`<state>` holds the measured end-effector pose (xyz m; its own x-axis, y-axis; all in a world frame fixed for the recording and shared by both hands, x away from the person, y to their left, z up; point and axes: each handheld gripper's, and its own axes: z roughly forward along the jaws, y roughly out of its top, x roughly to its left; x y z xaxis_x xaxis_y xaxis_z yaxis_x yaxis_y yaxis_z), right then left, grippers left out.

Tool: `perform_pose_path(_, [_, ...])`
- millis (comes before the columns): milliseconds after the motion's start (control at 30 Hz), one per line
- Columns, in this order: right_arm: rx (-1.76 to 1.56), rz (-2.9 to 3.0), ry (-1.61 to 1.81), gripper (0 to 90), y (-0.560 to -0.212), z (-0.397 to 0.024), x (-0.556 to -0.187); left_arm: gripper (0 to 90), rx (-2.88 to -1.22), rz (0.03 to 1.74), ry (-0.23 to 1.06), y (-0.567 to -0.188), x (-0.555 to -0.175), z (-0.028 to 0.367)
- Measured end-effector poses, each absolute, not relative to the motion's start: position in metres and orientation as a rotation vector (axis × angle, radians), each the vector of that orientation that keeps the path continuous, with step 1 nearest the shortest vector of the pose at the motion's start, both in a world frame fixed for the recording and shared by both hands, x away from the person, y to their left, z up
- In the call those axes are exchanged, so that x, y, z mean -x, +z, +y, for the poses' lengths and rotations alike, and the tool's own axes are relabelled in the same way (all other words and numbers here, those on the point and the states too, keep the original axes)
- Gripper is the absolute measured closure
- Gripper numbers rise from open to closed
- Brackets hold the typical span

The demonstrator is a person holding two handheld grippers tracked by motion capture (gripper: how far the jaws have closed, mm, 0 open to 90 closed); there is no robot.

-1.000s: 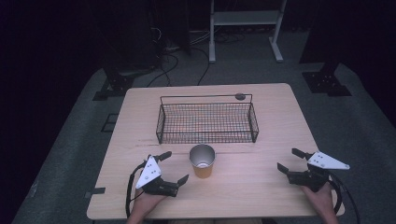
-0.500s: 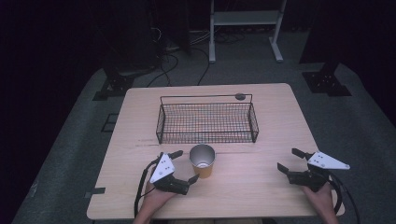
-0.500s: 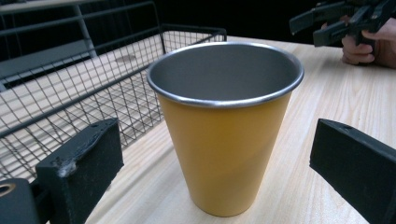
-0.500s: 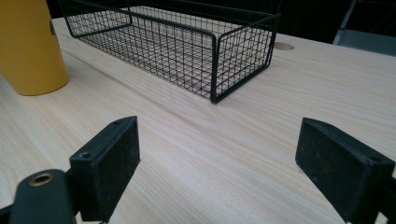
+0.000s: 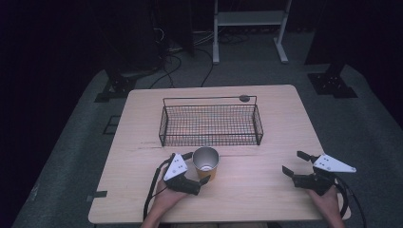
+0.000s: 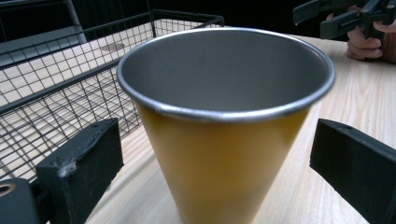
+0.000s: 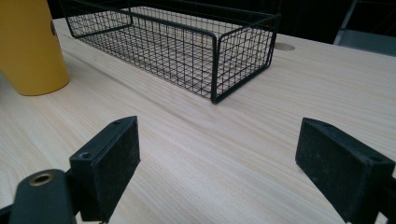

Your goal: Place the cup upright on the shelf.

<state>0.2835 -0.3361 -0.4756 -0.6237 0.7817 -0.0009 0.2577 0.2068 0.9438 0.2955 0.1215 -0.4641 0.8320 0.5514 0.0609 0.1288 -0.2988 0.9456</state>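
High view: cup (image 5: pixel 206 163) stands at the counter's (image 5: pixel 266 199) six o'clock, before the basket (image 5: pixel 210 123). Left gripper (image 5: pixel 196 167) straddles it, released; clench squarely, mid-wall. Right gripper (image 5: pixel 294 163) released, idle.

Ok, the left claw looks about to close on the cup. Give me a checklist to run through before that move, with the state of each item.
1. Left claw open, one jaw on each side of the yellow cup: ok.
2. Jaws not yet touching the cup, gaps on both sides: ok.
3. Cup upright on the table: ok.
4. Cup empty: cannot tell, its bottom is hidden in the left gripper view.
5. Wire basket apart from the cup: ok.
6. Right claw open, far from the cup: ok.
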Motion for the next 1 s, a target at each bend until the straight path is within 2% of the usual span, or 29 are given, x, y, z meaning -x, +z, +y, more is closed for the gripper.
perform_pose_path(467, [-0.96, 2.001, 1.42, 12.7, -0.476, -0.336, -0.283, 1.7, -1.84, 0.513, 0.42, -0.462, -0.307, 0.104])
perform_pose_path(733, [-0.955, 2.003, 1.42, 12.7, -0.476, -0.336, -0.283, 11.4, -1.808, 0.506, 0.406, -0.459, -0.308, 0.106])
perform_pose_path(1000, [-0.954, 2.005, 1.417, 12.7, -0.476, -0.336, -0.283, 12.3, -1.773, 0.51, 0.386, -0.457, -0.307, 0.107])
